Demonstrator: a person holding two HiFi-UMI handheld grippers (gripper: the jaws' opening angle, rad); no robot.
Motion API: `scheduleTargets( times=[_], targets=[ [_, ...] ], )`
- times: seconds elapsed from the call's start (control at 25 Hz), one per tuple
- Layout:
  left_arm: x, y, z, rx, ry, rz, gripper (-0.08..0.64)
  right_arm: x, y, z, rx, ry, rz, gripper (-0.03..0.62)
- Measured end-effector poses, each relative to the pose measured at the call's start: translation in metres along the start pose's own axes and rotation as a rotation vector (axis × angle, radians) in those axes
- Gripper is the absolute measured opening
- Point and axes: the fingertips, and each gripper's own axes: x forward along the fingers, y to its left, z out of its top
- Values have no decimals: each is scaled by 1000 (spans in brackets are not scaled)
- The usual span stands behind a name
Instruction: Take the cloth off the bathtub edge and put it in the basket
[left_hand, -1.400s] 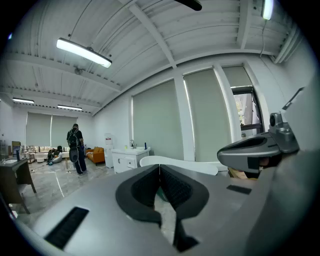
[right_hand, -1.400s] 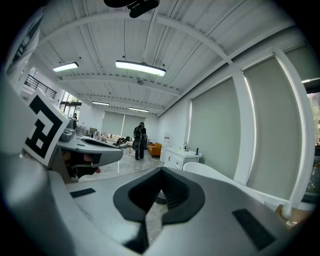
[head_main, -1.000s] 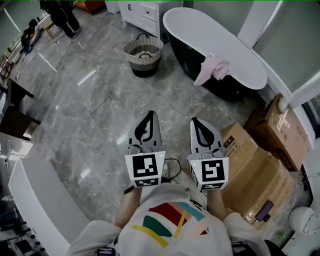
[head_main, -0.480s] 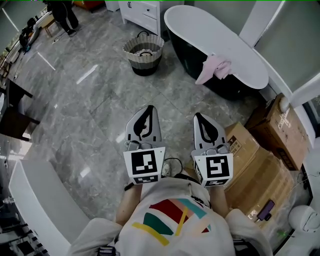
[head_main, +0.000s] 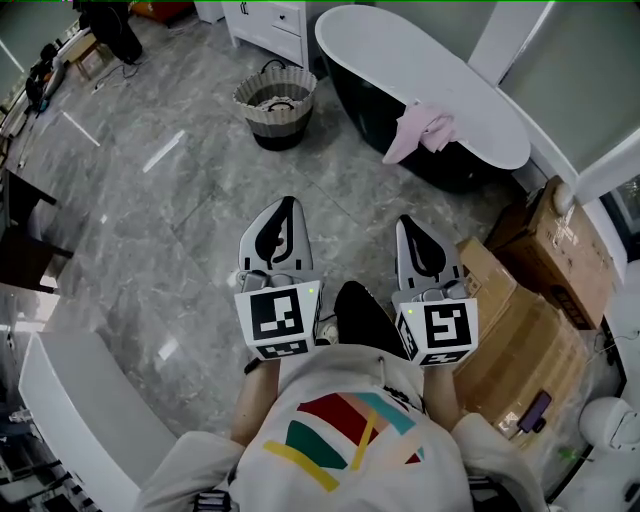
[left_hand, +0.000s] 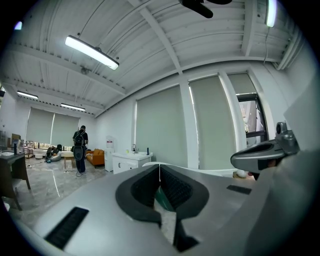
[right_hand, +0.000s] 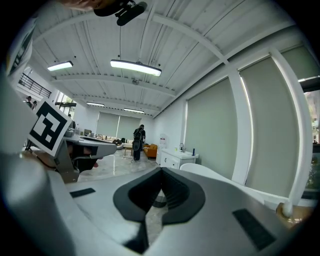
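A pink cloth (head_main: 421, 131) hangs over the near rim of the white and black bathtub (head_main: 400, 55) at the top right of the head view. The woven basket (head_main: 274, 108) stands on the floor left of the tub. My left gripper (head_main: 285, 205) and right gripper (head_main: 408, 225) are held side by side near my body, well short of the tub, both shut with nothing between the jaws. In the left gripper view the left gripper (left_hand: 159, 167) points toward the tub. In the right gripper view the right gripper (right_hand: 161, 172) also stays shut and empty.
Cardboard boxes (head_main: 520, 300) are stacked on the right beside me. A white cabinet (head_main: 268, 20) stands behind the basket. A person (head_main: 110, 25) stands at the far top left. Dark furniture (head_main: 25, 240) sits at the left edge, and a white counter (head_main: 75, 410) at lower left.
The view has shifted forward toward the tub; basket and tub sit higher in the frame. Both grippers stay shut, drifted slightly apart. A dark shoe now shows between them.
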Motion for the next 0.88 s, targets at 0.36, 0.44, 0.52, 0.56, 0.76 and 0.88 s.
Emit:
scheduleTargets(
  times=[0.36,0.44,0.52,0.56,0.76,0.88],
  targets=[
    [40,-4,-5,-13,-4,-29,20,32,-25,3,-20,-49,-18,12],
    [56,-3,-6,-4,0,-31,20,47,-34,4,9,-63,-5,12],
    [69,0,-7,-8,6,-38,20,62,-44,5,36,-67,5,12],
    [76,1,-6,-16,3,-40,20,69,-50,5,41,-67,4,12],
    [113,2,1,-44,-20,-26,20,108,-86,5,60,-61,-12,12],
    [146,1,-6,-51,4,-18,20,136,-105,2,85,-52,3,12]
  ],
)
